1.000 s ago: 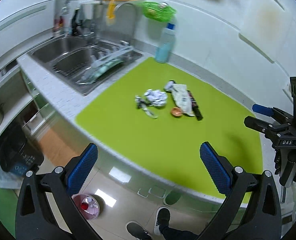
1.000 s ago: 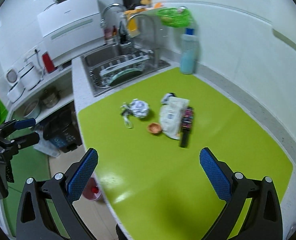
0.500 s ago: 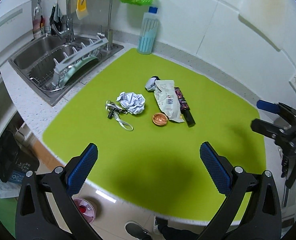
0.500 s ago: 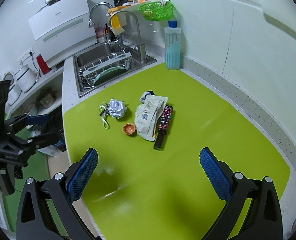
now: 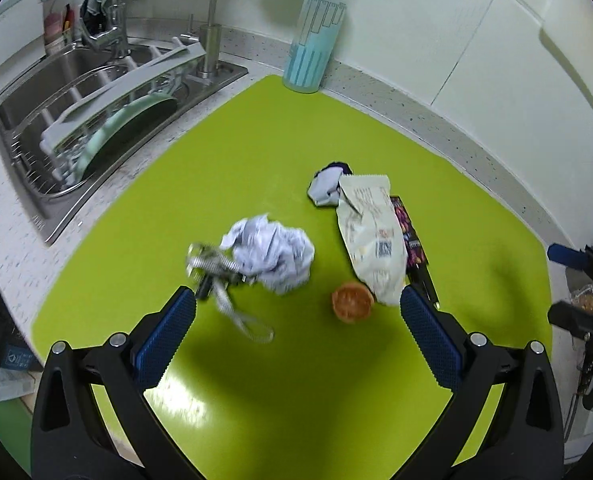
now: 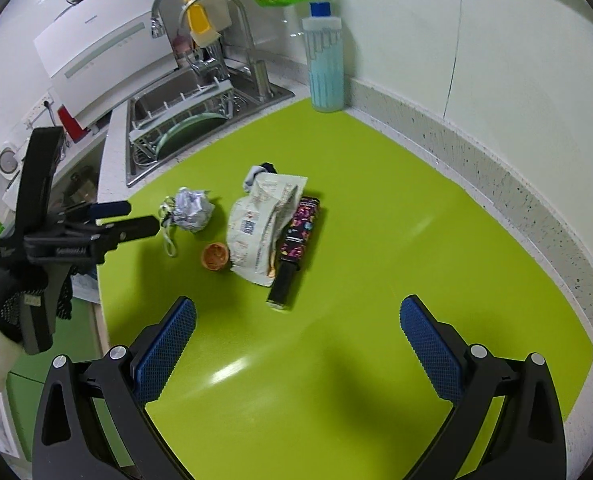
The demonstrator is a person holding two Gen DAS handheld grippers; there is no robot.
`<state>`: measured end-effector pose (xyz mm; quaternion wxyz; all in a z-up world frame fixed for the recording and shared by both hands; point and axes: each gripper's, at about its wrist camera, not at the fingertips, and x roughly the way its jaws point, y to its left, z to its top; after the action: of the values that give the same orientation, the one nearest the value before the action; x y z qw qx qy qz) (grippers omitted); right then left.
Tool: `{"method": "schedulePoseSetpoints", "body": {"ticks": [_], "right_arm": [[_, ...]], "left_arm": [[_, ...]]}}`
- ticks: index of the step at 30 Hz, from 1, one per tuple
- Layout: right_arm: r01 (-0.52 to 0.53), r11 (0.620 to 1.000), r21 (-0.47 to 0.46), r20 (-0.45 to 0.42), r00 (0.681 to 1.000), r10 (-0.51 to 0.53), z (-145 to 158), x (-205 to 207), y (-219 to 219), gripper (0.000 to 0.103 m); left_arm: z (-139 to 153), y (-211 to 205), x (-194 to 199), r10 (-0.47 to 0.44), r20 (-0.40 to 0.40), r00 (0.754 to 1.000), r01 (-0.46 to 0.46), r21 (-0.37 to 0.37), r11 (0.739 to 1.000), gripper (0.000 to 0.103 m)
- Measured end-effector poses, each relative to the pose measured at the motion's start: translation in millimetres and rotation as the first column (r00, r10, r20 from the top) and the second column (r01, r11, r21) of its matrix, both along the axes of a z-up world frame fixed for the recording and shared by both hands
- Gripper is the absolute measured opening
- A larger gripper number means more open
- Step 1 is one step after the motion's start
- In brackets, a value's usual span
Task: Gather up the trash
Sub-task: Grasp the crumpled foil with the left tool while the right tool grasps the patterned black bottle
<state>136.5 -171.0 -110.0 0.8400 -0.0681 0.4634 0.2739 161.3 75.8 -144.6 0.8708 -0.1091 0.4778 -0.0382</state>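
Note:
Trash lies in a cluster on a lime green mat (image 5: 256, 152): a crumpled paper ball (image 5: 272, 252), a silvery wrapper strip (image 5: 220, 280), a small orange cap (image 5: 352, 302), a flat white snack bag (image 5: 372, 236), a dark printed wrapper (image 5: 410, 236) and a grey-black scrap (image 5: 328, 184). My left gripper (image 5: 296, 336) hovers open just short of the ball and cap. My right gripper (image 6: 296, 344) is open too, over bare mat in front of the dark wrapper (image 6: 296, 236) and bag (image 6: 264, 224). Nothing is held.
A steel sink (image 5: 60, 92) with a dish rack and green plate lies left of the mat. A pale blue bottle (image 5: 316, 40) stands at the back by the tiled wall. A gloved hand (image 6: 0, 320) holds the left gripper at the counter's front edge.
Both grippers have moved forward and down over the mat, toward the trash cluster, which looms larger. Both stay open; the trash has not moved.

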Motion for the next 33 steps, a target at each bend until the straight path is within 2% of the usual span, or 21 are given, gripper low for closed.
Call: {"method": "schedulePoseSetpoints", "body": {"ticks": [5, 9, 11, 13, 16, 21, 29, 33], "right_arm": [[0.003, 1.0, -0.003, -0.021, 1.0, -0.003, -8.9, 12.4, -1.5, 0.098], [0.005, 1.0, -0.002, -0.034, 0.999, -0.005, -14.2, 18.6, -2.0, 0.098], [0.005, 1.0, -0.003, -0.041, 0.999, -0.005, -16.8, 21.9, -1.1, 0.098], [0.003, 1.0, -0.001, -0.046, 0.999, -0.003, -18.8, 23.6, -0.1, 0.098], [0.001, 1.0, 0.002, -0.049, 0.999, -0.001, -20.1, 24.4, 1.5, 0.098], [-0.003, 1.0, -0.003, -0.053, 0.999, 0.003, -23.8, 27.6, 8.3, 0.098], [-0.002, 1.0, -0.017, -0.058, 0.998, 0.001, -30.2, 37.5, 20.3, 0.098], [0.009, 0.999, -0.052, -0.063, 0.998, -0.013, -43.2, 54.4, 30.9, 0.098]], "left_arm": [[-12.8, 1.0, 24.7, -0.016, -0.013, 1.0, 0.015, -0.007, 1.0, 0.099], [-26.9, 4.2, 40.4, -0.016, -0.044, 0.999, 0.017, 0.02, 1.0, 0.091], [-34.6, 5.8, 44.7, -0.014, -0.07, 0.997, 0.016, 0.03, 0.999, 0.079], [-43.5, 6.0, 47.4, -0.017, -0.097, 0.995, 0.021, 0.041, 0.999, 0.073], [-52.5, 7.5, 45.3, -0.015, -0.121, 0.993, 0.021, 0.044, 0.999, 0.056], [-47.6, 10.2, 43.2, -0.022, -0.096, 0.995, 0.026, 0.041, 0.999, 0.042], [-19.8, 10.4, 35.6, -0.031, -0.027, 0.999, 0.032, 0.021, 0.999, 0.039], [-1.3, 7.5, 28.5, -0.034, 0.012, 0.999, 0.034, 0.018, 0.999, 0.039]]}}
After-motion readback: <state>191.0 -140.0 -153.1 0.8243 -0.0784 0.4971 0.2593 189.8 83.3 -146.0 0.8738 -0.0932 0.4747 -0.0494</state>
